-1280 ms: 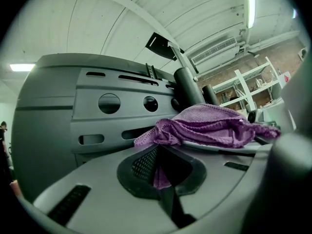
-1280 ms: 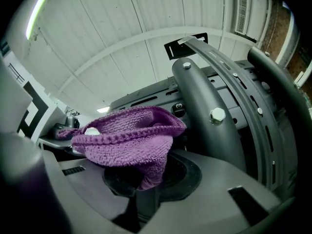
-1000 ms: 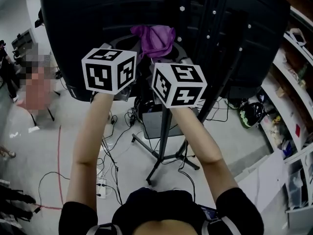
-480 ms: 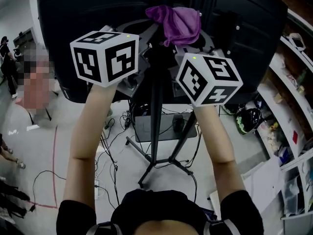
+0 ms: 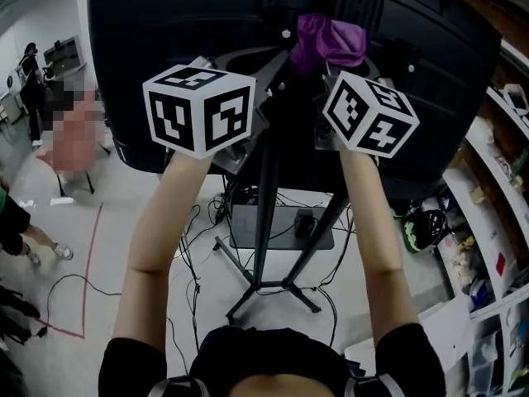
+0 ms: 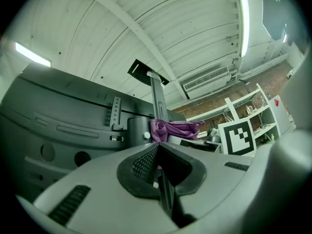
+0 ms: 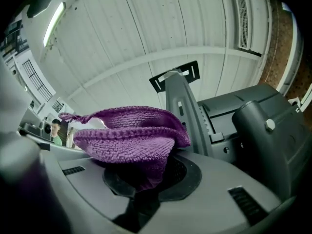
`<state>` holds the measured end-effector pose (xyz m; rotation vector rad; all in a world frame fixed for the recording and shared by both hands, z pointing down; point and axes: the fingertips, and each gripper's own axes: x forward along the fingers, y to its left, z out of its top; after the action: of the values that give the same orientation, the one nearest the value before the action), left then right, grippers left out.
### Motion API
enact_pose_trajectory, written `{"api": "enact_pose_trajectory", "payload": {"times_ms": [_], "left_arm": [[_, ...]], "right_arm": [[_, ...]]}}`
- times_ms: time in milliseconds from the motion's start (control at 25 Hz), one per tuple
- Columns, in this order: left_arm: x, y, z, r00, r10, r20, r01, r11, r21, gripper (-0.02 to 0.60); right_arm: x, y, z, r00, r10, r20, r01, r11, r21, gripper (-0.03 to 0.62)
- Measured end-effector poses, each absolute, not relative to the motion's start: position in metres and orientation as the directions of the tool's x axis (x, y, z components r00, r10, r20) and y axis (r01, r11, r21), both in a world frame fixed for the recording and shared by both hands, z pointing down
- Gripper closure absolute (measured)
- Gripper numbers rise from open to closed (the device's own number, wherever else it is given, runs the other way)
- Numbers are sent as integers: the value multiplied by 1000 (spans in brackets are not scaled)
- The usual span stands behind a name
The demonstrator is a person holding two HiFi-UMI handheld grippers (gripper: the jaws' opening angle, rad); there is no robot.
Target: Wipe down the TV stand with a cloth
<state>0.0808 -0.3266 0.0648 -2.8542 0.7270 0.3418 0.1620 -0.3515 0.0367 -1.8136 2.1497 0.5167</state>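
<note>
A purple cloth (image 5: 331, 41) (image 7: 127, 135) bunches out of my right gripper (image 7: 146, 173), which is shut on it, up against the back of the black TV (image 5: 165, 31). The stand's mounting upright (image 7: 181, 104) rises just right of the cloth. My left gripper (image 6: 157, 149) is shut on nothing, its pads meeting at the tips, and points at the same upright (image 6: 157, 101); the cloth (image 6: 174, 129) shows just beyond it. In the head view both marker cubes (image 5: 198, 110) (image 5: 369, 114) flank the stand's pole (image 5: 264, 197).
The stand's tripod legs (image 5: 285, 286) and a grey base plate (image 5: 281, 226) sit on the floor among cables (image 5: 194, 238). Cluttered shelves (image 5: 496, 222) and a helmet (image 5: 426, 226) are at the right. A person (image 5: 16, 222) stands at the left by a red floor line (image 5: 89, 263).
The right gripper has carried the cloth rightwards and upwards along the TV's back. The left gripper has stayed close beside it, and the view has shifted.
</note>
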Motion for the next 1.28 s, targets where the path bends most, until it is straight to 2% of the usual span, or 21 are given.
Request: {"api": "enact_pose_trajectory", "payload": {"times_ms": [280,600,880,1280], "left_arm": [[72,-329,72,846,-478,-237,-514,-850,-117,575],[90,-321,78,869,-441,-226,-474,-873,-120,575],[109,-313,82,893,-399,-208,-430,-893,-134,575],[117,-307,92,898,-394,-197,-421,-899,-121,575]], "right_arm": [[165,-366,36,-155,-892,-426,-988,140,66,530],[187,-354,38,-96,-900,-425,-995,71,75,530],[230,-338,37,37,-897,-440,-997,-64,48,530],[231,-325,46,37,-897,-441,-997,-64,47,530]]}}
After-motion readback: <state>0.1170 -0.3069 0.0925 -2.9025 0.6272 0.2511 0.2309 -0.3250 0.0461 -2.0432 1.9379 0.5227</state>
